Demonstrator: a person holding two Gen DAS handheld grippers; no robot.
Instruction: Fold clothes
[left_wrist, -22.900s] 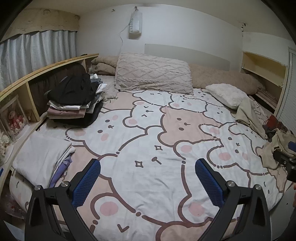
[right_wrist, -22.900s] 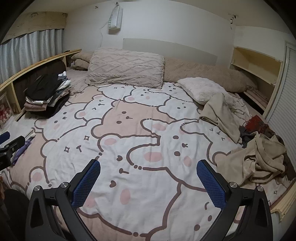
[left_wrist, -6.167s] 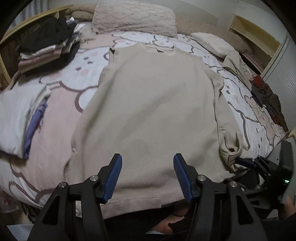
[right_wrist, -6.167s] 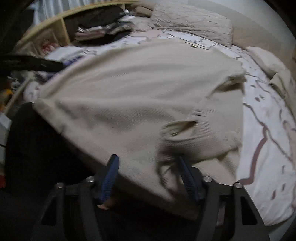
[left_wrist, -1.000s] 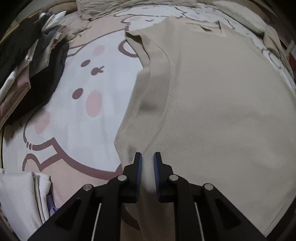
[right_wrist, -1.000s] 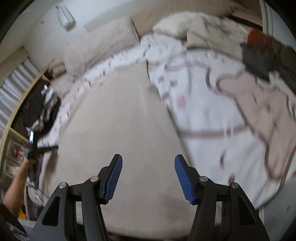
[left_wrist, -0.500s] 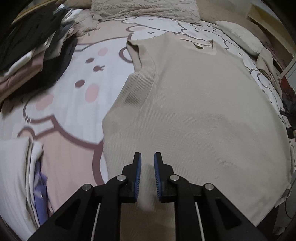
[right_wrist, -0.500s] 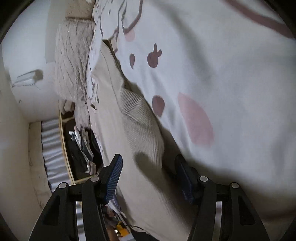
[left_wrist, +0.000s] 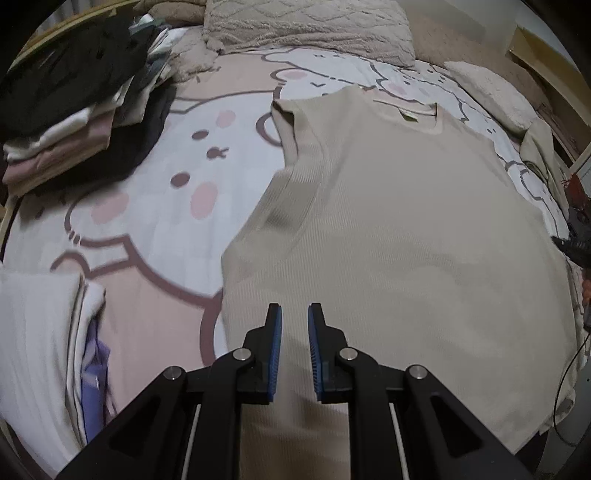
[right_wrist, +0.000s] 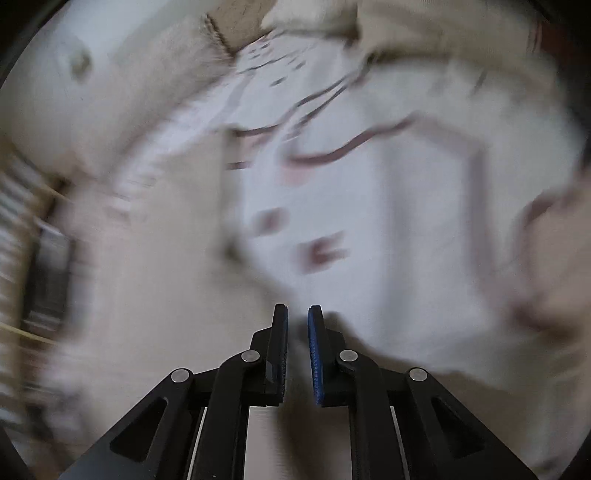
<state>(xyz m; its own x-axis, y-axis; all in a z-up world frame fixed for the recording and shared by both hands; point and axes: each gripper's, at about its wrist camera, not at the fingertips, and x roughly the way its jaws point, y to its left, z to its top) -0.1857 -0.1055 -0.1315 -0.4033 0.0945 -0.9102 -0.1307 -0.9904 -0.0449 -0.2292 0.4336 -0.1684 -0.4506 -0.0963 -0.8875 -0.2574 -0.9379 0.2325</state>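
Bedspread (left_wrist: 155, 206) unchanged; right claw (right_wrist: 297, 325) now narrowed.

One beige knit top (left_wrist: 399, 229) is counted spread on the bed (left_wrist: 155, 206), and two stacks of folded clothes are seen: a tall one (left_wrist: 70, 107) at the far left, a white one (left_wrist: 37, 332) nearer. Two pillows are made out, one large quilted (left_wrist: 306, 26), one small fluffy (left_wrist: 487, 92). Two tools are counted, the left (left_wrist: 294, 332) and the right (right_wrist: 297, 332).

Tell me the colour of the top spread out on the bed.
Beige top, clearest in the left wrist view.
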